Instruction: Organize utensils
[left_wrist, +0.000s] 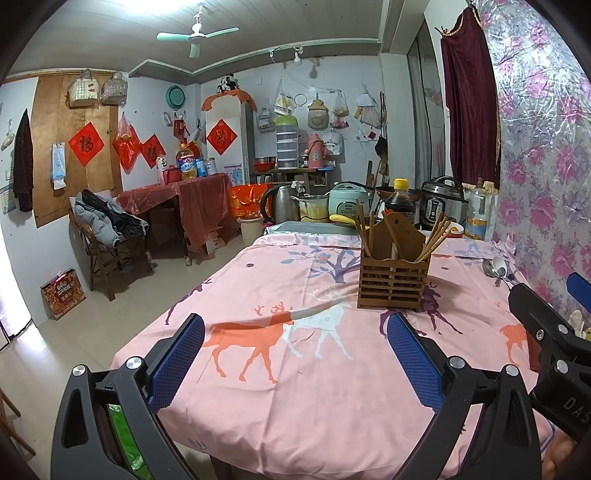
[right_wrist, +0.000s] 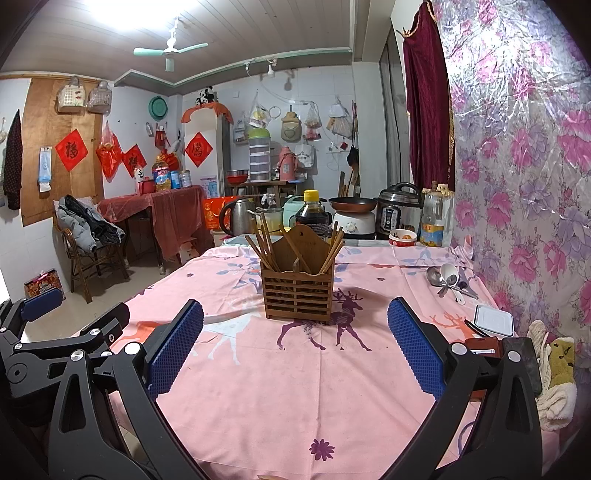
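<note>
My right gripper (left_wrist: 554, 314) is cut off by the right edge of the left wrist view; its finger spacing cannot be judged there. The lower ends of the chopsticks (right_wrist: 266, 243) are hidden inside the wooden holder (right_wrist: 297, 291). The spoons (right_wrist: 448, 278) lie overlapped near the wall, perhaps four, count uncertain. The white towel (right_wrist: 554, 391) is partly hidden behind my right finger.

A: What colour is the tablecloth (right_wrist: 280, 398)?
B: Pink, printed with orange, white and purple deer.
A: The wall covering (right_wrist: 524, 155)?
B: Pink and purple flowers. The curtain (right_wrist: 424, 107) is maroon, the utensil holder (right_wrist: 297, 291) brown.
</note>
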